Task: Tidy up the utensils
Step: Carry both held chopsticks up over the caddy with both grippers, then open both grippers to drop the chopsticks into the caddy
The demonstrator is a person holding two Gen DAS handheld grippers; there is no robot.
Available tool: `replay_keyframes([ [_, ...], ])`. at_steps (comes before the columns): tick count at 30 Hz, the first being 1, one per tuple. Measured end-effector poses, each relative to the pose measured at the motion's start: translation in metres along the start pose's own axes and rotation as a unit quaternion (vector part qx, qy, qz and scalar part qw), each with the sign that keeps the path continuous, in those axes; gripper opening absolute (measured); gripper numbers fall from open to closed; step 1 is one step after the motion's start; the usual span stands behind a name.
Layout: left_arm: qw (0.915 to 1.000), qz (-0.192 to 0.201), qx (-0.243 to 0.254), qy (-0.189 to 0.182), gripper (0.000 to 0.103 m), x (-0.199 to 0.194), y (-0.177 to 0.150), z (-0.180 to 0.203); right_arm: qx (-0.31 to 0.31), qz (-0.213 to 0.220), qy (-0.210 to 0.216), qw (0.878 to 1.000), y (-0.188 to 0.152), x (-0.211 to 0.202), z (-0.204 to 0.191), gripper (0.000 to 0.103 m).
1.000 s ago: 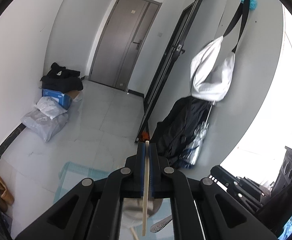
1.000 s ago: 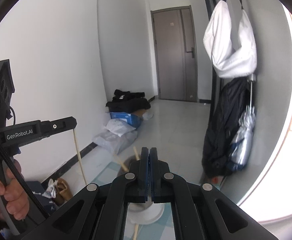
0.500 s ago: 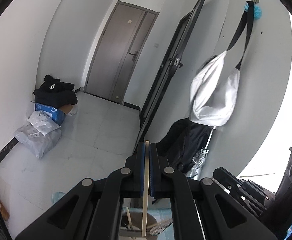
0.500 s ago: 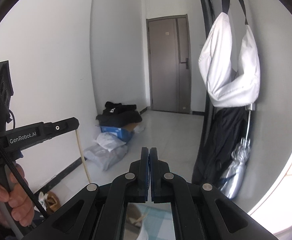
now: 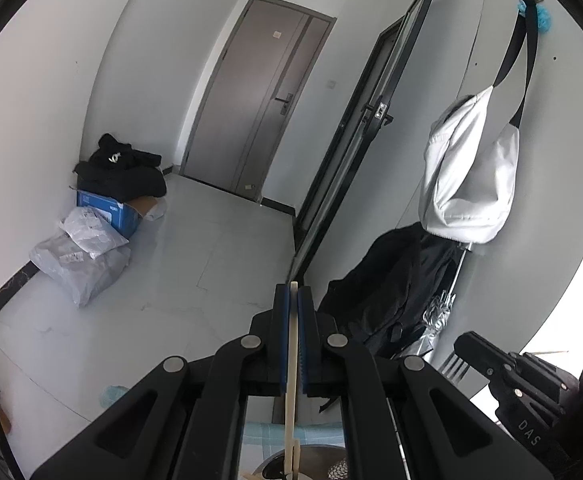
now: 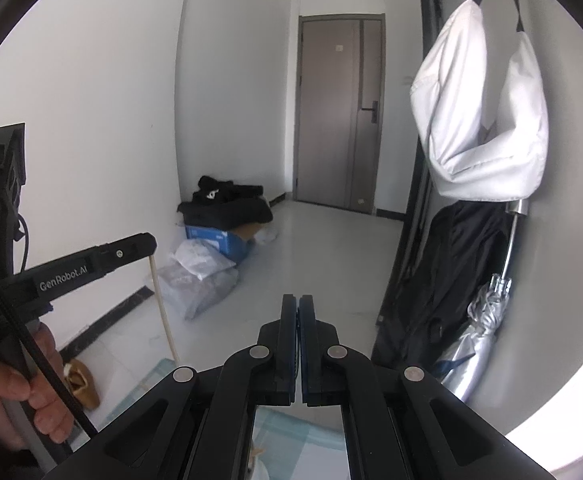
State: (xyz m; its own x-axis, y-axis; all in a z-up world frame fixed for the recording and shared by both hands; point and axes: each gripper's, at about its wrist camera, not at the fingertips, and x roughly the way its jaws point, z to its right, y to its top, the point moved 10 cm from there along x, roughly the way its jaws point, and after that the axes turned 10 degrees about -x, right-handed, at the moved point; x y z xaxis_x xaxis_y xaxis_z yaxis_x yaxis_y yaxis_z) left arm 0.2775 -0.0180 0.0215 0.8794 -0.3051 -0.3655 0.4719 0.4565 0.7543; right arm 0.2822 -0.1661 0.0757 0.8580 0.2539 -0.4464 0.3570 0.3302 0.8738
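My left gripper (image 5: 293,290) is shut on a pale wooden stick (image 5: 292,360) that hangs down between its blue pads toward a metal container (image 5: 315,460) on a blue checked mat (image 5: 259,436). The right wrist view has the same left gripper (image 6: 147,242) at the left, held by a hand (image 6: 7,400), with the stick (image 6: 163,304) hanging from its tip. My right gripper (image 6: 297,300) is shut, and nothing shows past its tips. In the left wrist view the right gripper (image 5: 465,344) has fork tines (image 5: 454,366) just under its tip; I cannot tell whether it grips them.
A white bag (image 5: 467,184) hangs on the right wall above a black coat (image 5: 383,288) and a folded silver umbrella (image 6: 479,344). A blue box (image 5: 109,208), black clothes and grey parcels (image 5: 83,264) lie by the left wall. A glass door (image 5: 355,148) stands open ahead.
Both grippers have swung across the room, still shut. The metal container has slid under the right gripper's body in its view. Fork tines now show beneath the right gripper in the left wrist view.
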Motion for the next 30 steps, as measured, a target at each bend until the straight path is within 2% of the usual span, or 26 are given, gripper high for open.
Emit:
replay_keyframes([
  [2, 1.0000, -0.001, 0.000, -0.010, 0.001, 0.001, -0.003, 0.001, -0.005, -0.002, 0.003, 1.000, -0.002, 0.003, -0.003, 0.001],
  [11, 0.9996, -0.009, 0.026, -0.011, 0.001, -0.001, -0.015, 0.005, -0.043, -0.009, 0.013, 0.999, -0.011, 0.013, -0.022, 0.001],
  [15, 0.9984, -0.018, 0.051, -0.016, 0.001, -0.005, -0.029, 0.006, -0.054, -0.010, 0.017, 0.998, -0.017, 0.015, -0.030, 0.001],
  [24, 0.9959, -0.060, 0.059, -0.035, 0.001, -0.010, -0.050, 0.006, -0.057, -0.024, 0.035, 0.997, -0.031, 0.024, -0.045, 0.002],
  [30, 0.9889, -0.117, 0.072, -0.056, 0.001, -0.008, -0.072, 0.011, -0.036, -0.022, 0.053, 0.998, -0.034, 0.025, -0.049, 0.002],
])
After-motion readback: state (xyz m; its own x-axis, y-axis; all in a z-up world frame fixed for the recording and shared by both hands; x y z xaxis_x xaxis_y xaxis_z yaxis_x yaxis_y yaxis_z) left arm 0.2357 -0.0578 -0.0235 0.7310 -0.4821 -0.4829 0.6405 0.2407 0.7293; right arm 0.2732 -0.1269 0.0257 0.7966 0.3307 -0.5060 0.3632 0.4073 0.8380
